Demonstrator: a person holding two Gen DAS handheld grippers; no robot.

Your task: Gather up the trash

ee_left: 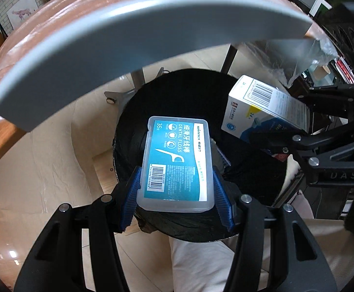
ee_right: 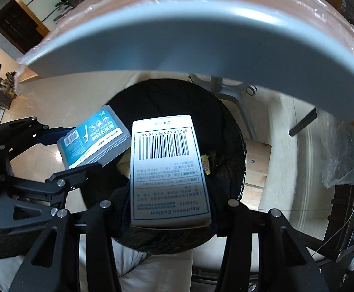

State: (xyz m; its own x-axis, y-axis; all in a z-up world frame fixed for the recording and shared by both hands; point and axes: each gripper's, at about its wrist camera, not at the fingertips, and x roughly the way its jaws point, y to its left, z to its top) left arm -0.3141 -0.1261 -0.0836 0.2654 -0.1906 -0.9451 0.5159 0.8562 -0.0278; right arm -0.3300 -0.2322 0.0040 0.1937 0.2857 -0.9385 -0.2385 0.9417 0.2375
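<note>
Dental floss case [ee_left: 177,163] at frame centre, hard, smooth, likely light, clamped by left gripper [ee_left: 177,194] on long edges; tablet box [ee_right: 169,170], crushable, clamped by right gripper [ee_right: 169,209], over black bin [ee_right: 177,92].

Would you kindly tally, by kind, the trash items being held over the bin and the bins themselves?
Dental floss case, held in the left tool: 1
Naproxen tablet box, held in the right tool: 1
Black-lined bin: 1
Total: 3
</note>
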